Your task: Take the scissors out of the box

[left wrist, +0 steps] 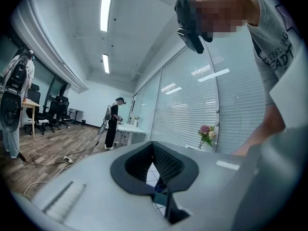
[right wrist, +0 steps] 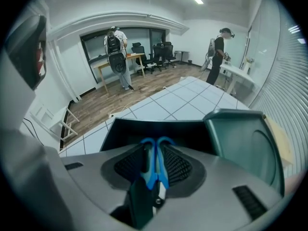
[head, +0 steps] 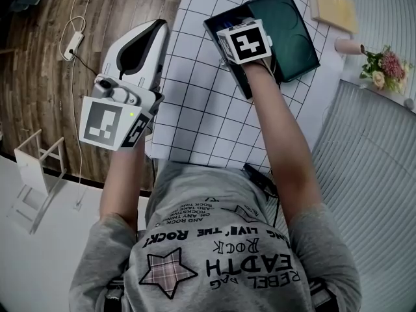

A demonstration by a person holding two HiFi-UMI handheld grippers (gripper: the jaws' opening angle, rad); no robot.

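Scissors point(right wrist: 149, 172): blue-handled, upright between the jaws of the right gripper point(right wrist: 155, 150), over the near edge of the dark green box point(head: 296, 34). The ribbed pads stand apart on either side and do not press the handles. Box: lid laid open to the right, on the far part of the white gridded table point(head: 195, 109). Left gripper point(left wrist: 154, 170): jaws apart, nothing between them (held off the table's left edge).

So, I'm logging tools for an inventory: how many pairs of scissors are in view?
1: blue-handled scissors between the jaws of the right hand-held gripper, at the open box. Others may lie hidden inside the box.
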